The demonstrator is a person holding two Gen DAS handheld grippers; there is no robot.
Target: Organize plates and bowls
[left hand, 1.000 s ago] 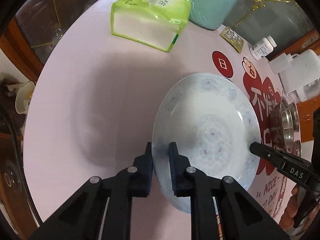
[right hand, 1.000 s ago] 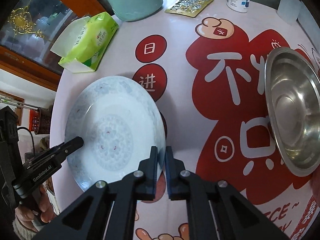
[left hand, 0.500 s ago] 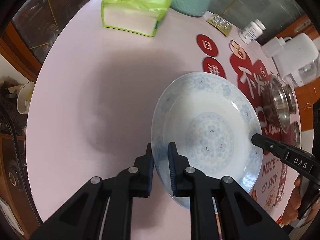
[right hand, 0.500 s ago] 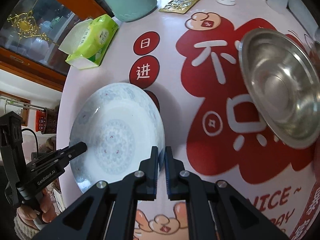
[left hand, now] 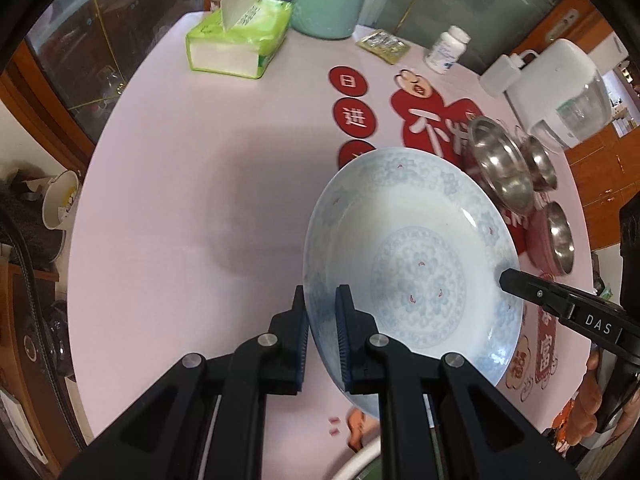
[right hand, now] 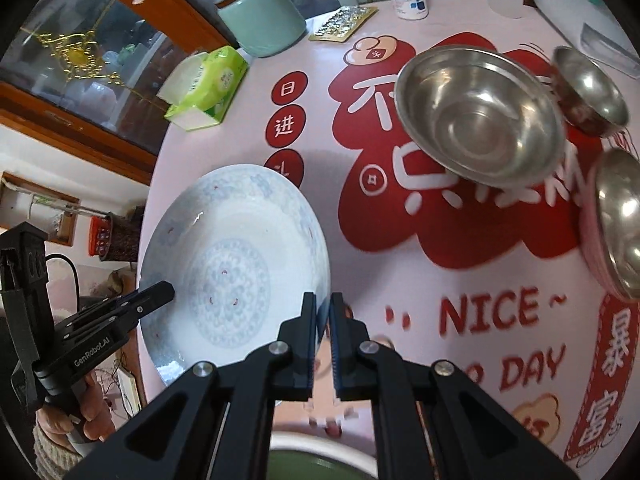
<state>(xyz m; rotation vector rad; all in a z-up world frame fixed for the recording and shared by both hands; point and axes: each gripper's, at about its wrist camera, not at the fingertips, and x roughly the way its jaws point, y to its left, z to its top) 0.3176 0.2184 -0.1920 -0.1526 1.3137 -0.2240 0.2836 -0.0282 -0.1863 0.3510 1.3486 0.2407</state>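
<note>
Above the pink table's (left hand: pixel 168 216) near edge we clamp opposite rims of a glossy round porcelain plate (left hand: pixel 416 264) with pale blue floral patterning, left gripper (left hand: pixel 322 344) and right gripper (right hand: pixel 322 344) both pinching it.

Left wrist view. The left gripper (left hand: pixel 322 334) clamps the near-left rim of a blue-patterned white plate (left hand: pixel 416 264), one finger under the rim and one inside it. The right gripper (left hand: pixel 505 278) meets the plate's opposite rim from the right edge; how its jaws stand is hidden. The plate is tilted above a pink table (left hand: pixel 168 208) bearing red printed motifs. Beyond the plate lie nested steel bowls (left hand: pixel 508 164) and a further steel bowl (left hand: pixel 560 238). Far side: green tissue pack (left hand: pixel 236 42), teal jar (left hand: pixel 330 2), white pill bottle (left hand: pixel 446 50), white kettle (left hand: pixel 560 88).
</note>
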